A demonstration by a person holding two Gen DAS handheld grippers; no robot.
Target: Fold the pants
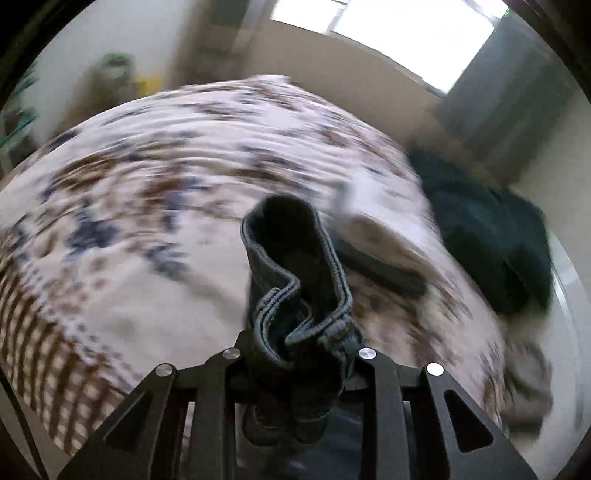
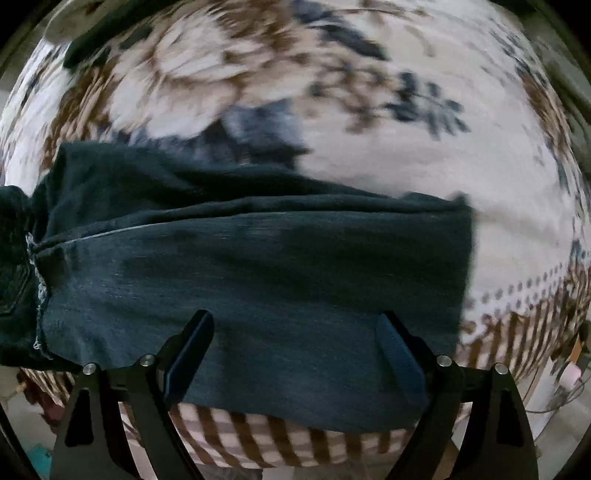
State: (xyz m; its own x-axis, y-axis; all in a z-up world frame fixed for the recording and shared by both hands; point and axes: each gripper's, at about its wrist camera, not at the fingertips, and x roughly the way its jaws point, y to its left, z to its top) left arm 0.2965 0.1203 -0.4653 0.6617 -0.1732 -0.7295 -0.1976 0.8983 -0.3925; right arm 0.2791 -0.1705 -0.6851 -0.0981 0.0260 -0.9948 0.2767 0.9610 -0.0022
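Your pants (image 2: 258, 280) lay stretched across the patterned bedspread (image 2: 424, 166), one leg flat near the bed's striped edge. Your left gripper (image 1: 295, 354) was clenched on a bunched hem (image 1: 295, 258), lifted above the bedspread, likely to carry it over for a fold. Your right gripper (image 2: 295, 354) hovered over the leg, jaws spread, grasping nothing.

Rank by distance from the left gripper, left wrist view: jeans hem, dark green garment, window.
1. jeans hem: pinched in the left gripper, centre.
2. dark green garment: on the bed's right edge.
3. window: far wall, top right.
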